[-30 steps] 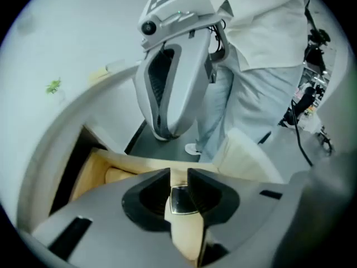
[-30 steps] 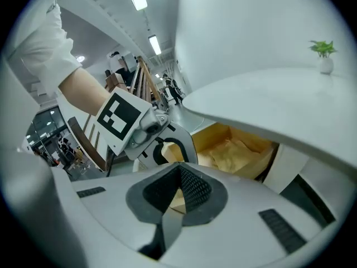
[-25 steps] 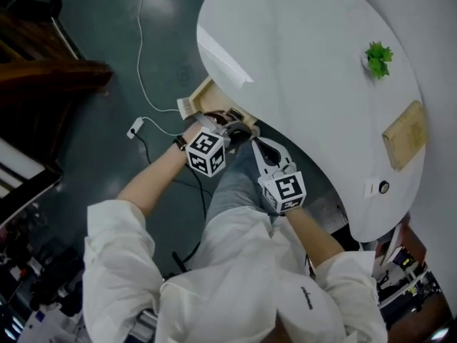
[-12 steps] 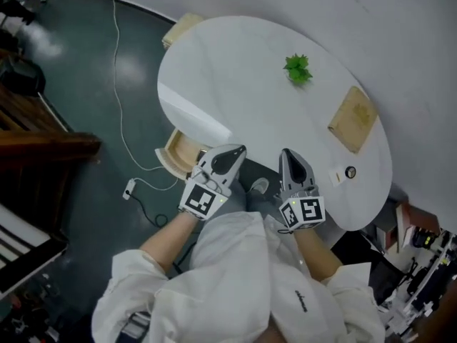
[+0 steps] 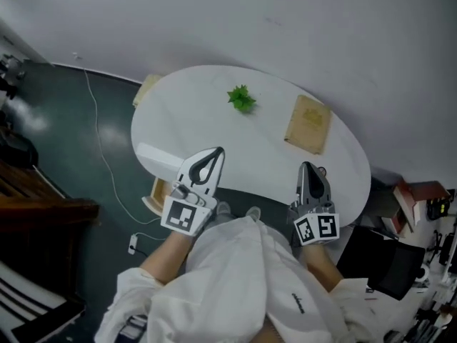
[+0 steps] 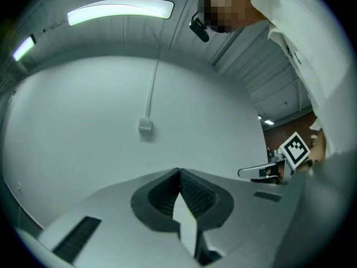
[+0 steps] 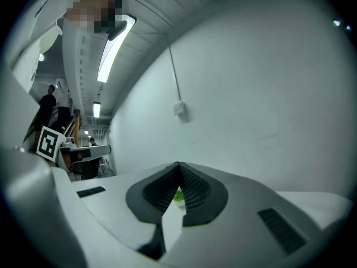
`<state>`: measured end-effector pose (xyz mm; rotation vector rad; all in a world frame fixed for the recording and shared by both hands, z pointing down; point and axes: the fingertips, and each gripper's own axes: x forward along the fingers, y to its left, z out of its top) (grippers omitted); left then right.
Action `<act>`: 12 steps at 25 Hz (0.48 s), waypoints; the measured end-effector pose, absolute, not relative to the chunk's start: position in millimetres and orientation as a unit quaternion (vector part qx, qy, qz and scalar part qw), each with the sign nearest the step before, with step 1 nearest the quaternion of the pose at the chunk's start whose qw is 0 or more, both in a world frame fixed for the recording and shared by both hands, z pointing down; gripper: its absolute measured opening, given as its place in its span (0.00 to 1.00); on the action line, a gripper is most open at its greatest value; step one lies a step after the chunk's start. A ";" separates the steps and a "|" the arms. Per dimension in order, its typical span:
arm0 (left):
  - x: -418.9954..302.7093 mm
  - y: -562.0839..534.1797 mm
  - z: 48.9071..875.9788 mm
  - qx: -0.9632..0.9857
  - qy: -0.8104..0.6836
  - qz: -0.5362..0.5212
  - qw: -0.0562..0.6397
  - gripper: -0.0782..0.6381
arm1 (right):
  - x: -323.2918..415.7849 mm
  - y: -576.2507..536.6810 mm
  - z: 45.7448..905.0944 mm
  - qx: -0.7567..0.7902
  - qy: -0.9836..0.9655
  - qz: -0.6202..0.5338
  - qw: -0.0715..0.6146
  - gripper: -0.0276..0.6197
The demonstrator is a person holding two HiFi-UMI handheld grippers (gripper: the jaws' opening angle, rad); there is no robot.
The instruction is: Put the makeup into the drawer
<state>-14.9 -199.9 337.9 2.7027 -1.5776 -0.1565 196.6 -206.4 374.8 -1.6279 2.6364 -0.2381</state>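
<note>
No makeup is showing anywhere on the white table [image 5: 178, 113]; nothing is sitting between the claws either; so the job is looking done, or very nearly done, as far as I can judge.

The left claw [image 5: 216, 151] is squeezed tight, its two tips touching, and it is holding nothing; the right claw [image 5: 307, 167] is closed the same way, tips together and empty, with only the far little plant [image 5: 241, 97] peeping through the slit behind its tips; both claws are hanging in the air by the near edge of the table, pointing across it and touching nothing.

Under the table's near left edge a bit of light wood is sticking out; that is looking like the drawer [image 5: 153, 197]; the table top is hiding its inside, so I cannot tell what is lying in it; it is seeming to poke out a little, not pushed all the way in. The makeup is most likely lying in there, out of sight; that is only my guess. What may be left is pushing the drawer closed.

The green plant is standing near the far edge, about the middle; it may be sitting in a tiny pot, but that is too small to tell; a flat wooden board [image 5: 308, 123] is lying toward the far right edge, apart from the plant, with nothing on it.
</note>
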 end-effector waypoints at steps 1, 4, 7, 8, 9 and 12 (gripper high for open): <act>-13.0 -199.4 331.8 0.862 -0.504 -0.051 -0.001 0.15 | 208.2 -204.1 367.2 -0.532 0.844 -0.070 0.023 0.07; -8.9 -198.5 319.1 0.858 -0.510 -0.054 -0.008 0.15 | 240.8 -196.1 352.0 -0.555 0.830 -0.048 0.028 0.07; -2.3 -199.0 310.8 0.858 -0.510 -0.054 -0.020 0.15 | 270.3 -189.5 345.0 -0.579 0.814 -0.038 0.032 0.07; 0.7 -200.2 309.6 0.859 -0.508 -0.053 -0.025 0.15 | 278.8 -188.1 344.9 -0.587 0.808 -0.038 0.034 0.07; 3.9 -200.8 308.9 0.860 -0.506 -0.053 -0.029 0.15 | 286.0 -186.4 345.8 -0.593 0.803 -0.039 0.036 0.07; 11.2 -200.9 308.0 0.862 -0.503 -0.052 -0.034 0.15 | 299.8 -182.1 348.6 -0.606 0.793 -0.042 0.041 0.07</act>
